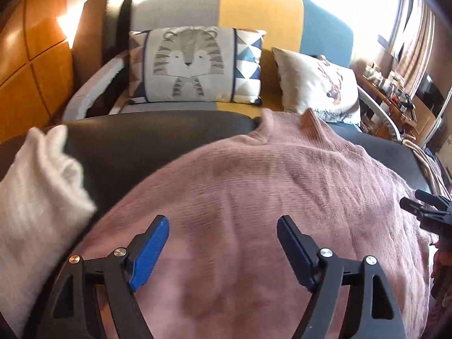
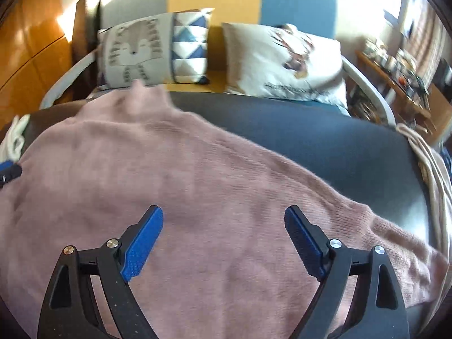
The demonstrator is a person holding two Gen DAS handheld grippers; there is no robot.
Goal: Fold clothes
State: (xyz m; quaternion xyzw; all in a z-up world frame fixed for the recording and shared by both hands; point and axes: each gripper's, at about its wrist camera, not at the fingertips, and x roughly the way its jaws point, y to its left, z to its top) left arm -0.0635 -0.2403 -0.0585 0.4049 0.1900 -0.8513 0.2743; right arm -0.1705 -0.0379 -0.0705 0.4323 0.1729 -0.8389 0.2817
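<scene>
sweater: a pink knitted sweater (image 1: 254, 186) lies spread on the dark table (image 1: 158, 138), collar at the far edge, its body filling the near half; in the right wrist view one sleeve (image 2: 395, 231) runs out to the near right

left gripper: the left gripper (image 1: 223, 243) hangs over the near part of the sweater, jaws wide apart, nothing between the blue pads (image 1: 149, 254); released

right gripper: the right gripper (image 2: 223, 234) is likewise spread and empty above the cloth, further to the right; released

stage: my guess is a fold is about to begin, as the sweater looks flat and unfolded

risk, grip: the knit is soft and loose, so a pinch may catch only the top layer and the fold would drag unevenly

risk, slide: the table top looks smooth, so pulling one side could shift the whole sweater towards the far edge, where the collar already sits close to the rim

risk, neighbours: a white fluffy garment (image 1: 36, 206) lies at the near left, just beside the sweater, and pale cloth (image 2: 432, 169) hangs at the right edge; a wide sweep could snag either

surface: dark, matt, gently rounded by the lens, mostly covered

room: a sofa (image 1: 254, 5) in grey, yellow and blue stands beyond the table with a tiger cushion (image 1: 195, 65) and a white cushion (image 1: 316, 84); wooden panels at left, a cluttered shelf (image 1: 395, 90) and a bright window at right
</scene>
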